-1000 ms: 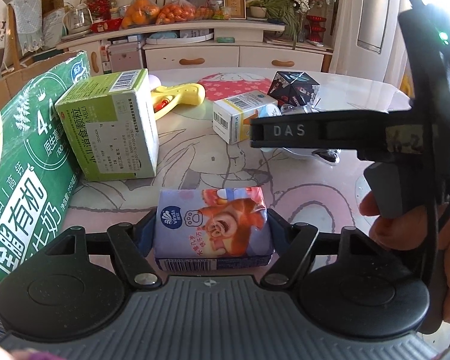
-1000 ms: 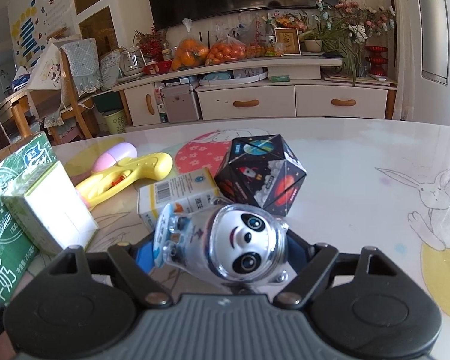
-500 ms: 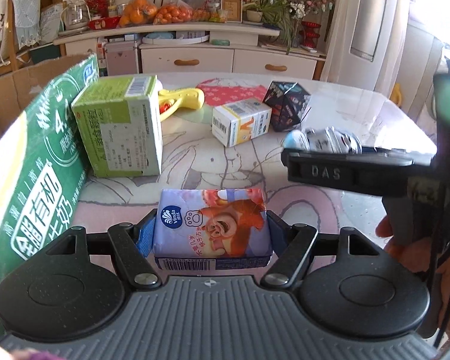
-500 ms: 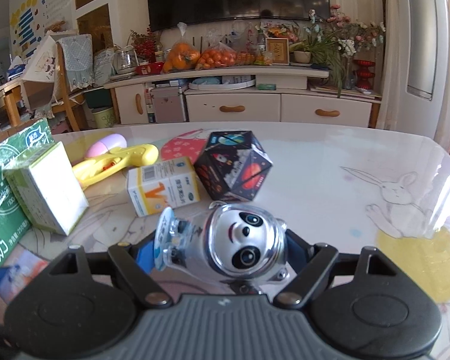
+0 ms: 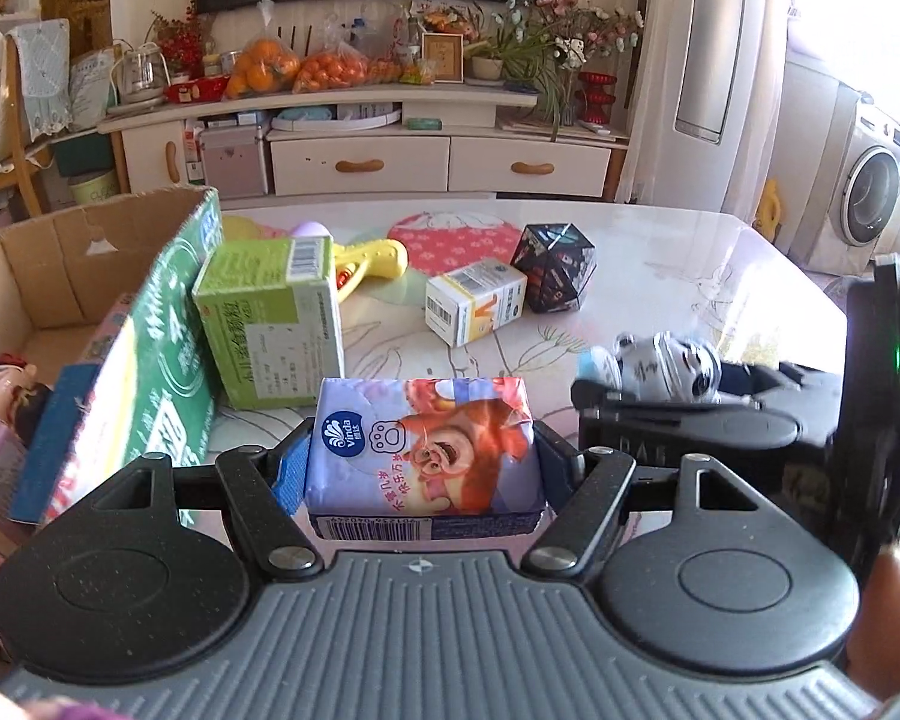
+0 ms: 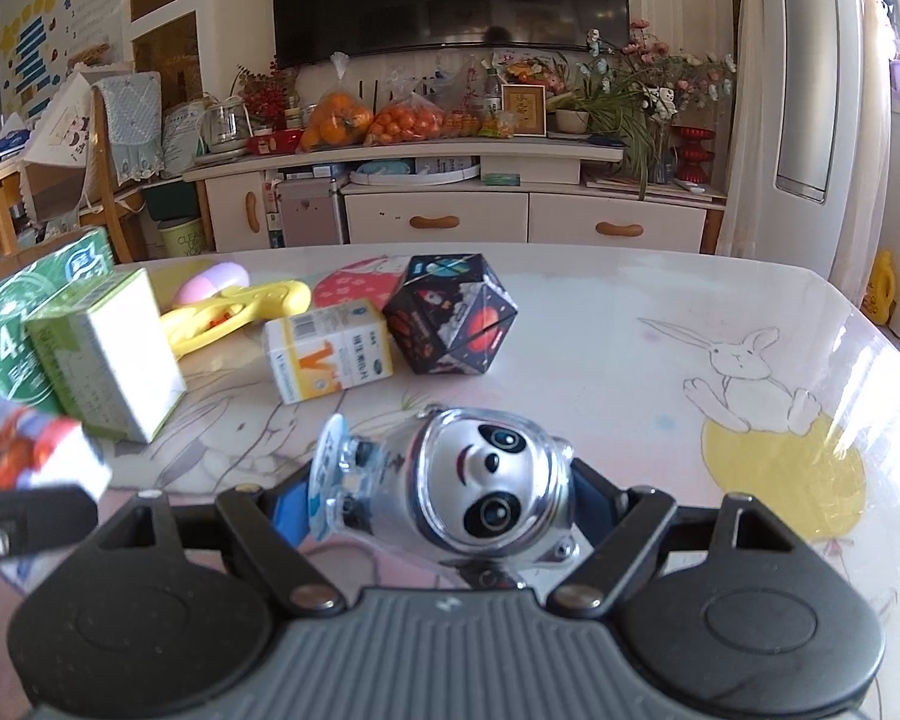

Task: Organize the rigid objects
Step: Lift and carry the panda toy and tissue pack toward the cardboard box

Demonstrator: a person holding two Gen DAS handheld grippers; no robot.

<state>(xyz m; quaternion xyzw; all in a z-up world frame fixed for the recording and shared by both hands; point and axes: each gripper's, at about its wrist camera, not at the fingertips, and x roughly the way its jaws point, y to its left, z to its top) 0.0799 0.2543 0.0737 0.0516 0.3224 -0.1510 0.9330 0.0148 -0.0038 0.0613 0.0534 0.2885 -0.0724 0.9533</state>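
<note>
The left gripper (image 5: 423,462) clamps a tissue pack (image 5: 421,447), hiding its sides. The right gripper (image 6: 444,495) grips a panda toy (image 6: 486,486), whose lower body is hidden.

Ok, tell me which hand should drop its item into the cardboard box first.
Left, probably. The left gripper holds the tissue pack right beside the open cardboard box; the right gripper, with the panda toy, is farther off.

Cardboard box (image 5: 60,252) cut off at left edge of left wrist view; contents only partly seen, figure inside unclear. Tissue pack (image 6: 24,450) blurred at left edge of right wrist view. Panda toy (image 5: 666,366) blurred, half hidden behind right gripper (image 5: 690,420). Pink object (image 6: 210,279) mostly hidden behind yellow toy (image 6: 240,312). Small print on boxes unreadable.
</note>
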